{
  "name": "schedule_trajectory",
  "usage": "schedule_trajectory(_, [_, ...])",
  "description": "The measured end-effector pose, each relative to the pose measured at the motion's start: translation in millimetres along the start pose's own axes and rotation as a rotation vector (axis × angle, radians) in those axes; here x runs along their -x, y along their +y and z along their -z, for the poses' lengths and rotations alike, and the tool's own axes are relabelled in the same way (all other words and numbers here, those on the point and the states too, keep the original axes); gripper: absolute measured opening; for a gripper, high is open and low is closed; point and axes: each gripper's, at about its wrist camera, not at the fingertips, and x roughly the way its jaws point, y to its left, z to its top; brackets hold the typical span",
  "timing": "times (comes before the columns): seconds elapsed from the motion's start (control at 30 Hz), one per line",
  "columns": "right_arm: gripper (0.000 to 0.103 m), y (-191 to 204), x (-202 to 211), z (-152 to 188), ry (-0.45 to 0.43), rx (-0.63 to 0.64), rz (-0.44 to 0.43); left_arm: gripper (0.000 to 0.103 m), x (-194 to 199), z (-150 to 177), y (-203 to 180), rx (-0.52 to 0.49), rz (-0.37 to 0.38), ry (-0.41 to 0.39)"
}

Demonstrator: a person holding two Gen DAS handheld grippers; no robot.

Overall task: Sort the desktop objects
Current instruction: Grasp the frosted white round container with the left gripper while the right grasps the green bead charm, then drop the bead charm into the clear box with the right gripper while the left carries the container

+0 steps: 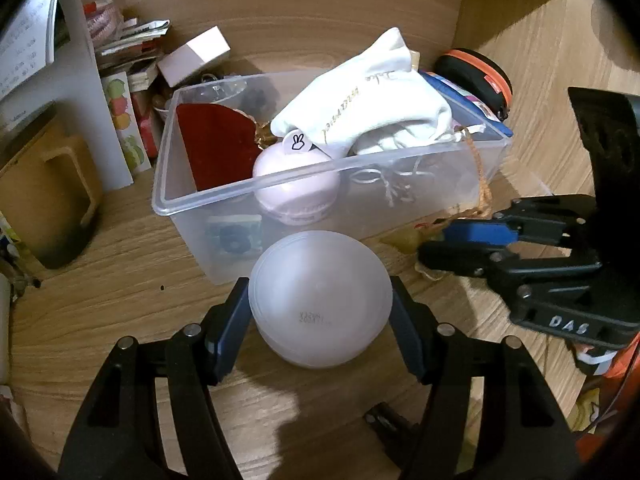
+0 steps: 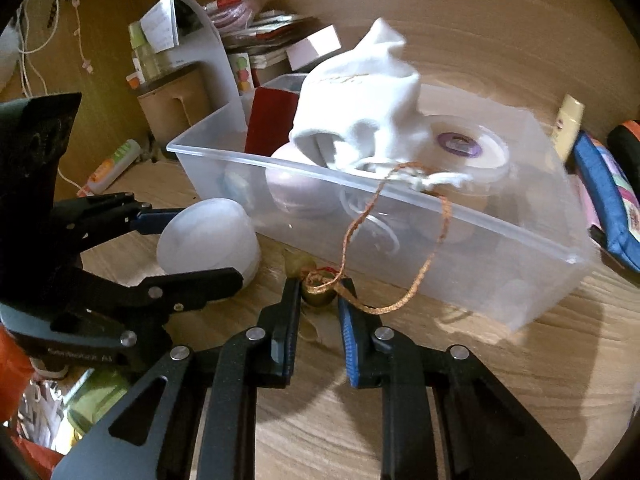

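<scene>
A frosted white ball (image 1: 320, 300) rests on the wooden desk in front of a clear plastic bin (image 1: 280, 178). My left gripper (image 1: 319, 285) is shut on the ball, one blue pad pressing each side; the right wrist view shows the same grip (image 2: 204, 246) on the ball (image 2: 208, 232). My right gripper (image 2: 320, 287) is shut on a small gold bell (image 2: 318, 297) lying on the desk. The bell's gold cord (image 2: 436, 240) loops up over the rim of the bin (image 2: 400, 197). In the left wrist view the right gripper (image 1: 436, 242) sits at the bin's front right corner.
The bin holds a white cloth pouch (image 1: 368, 108), a lilac round case (image 1: 296, 190) and a red card (image 1: 216, 144). A wooden stand (image 1: 52, 196) and stacked papers are to the left. A black and orange case (image 1: 476, 72) and a blue pouch (image 2: 604, 196) lie to the right.
</scene>
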Motion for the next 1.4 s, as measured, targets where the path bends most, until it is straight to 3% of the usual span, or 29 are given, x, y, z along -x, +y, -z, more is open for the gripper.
schedule_trajectory(0.67, [0.017,-16,59,6,-0.13,-0.043,0.003,0.065,42,-9,14,0.062,-0.022,-0.109])
schedule_trajectory(0.73, [0.017,-19,65,2,-0.151,-0.049,-0.004,0.064,48,-14,14,0.061,-0.027,-0.127])
schedule_trajectory(0.8, [0.017,-21,69,-1,-0.167,-0.052,-0.004,0.052,54,-20,13,0.051,-0.024,-0.145])
schedule_trajectory(0.9, [0.017,-27,76,-6,-0.189,-0.055,0.006,0.052,59,-29,13,0.032,-0.018,-0.159])
schedule_trajectory(1.17, [0.017,-42,78,-11,-0.204,-0.065,0.024,0.053,48,-22,19,0.033,-0.036,-0.112])
schedule_trajectory(1.3, [0.017,-46,77,-12,-0.204,-0.072,0.028,0.064,41,-10,21,0.024,-0.03,-0.071])
schedule_trajectory(1.4, [0.017,-48,76,-13,-0.209,-0.076,0.033,0.065,31,-3,17,0.003,-0.032,-0.034])
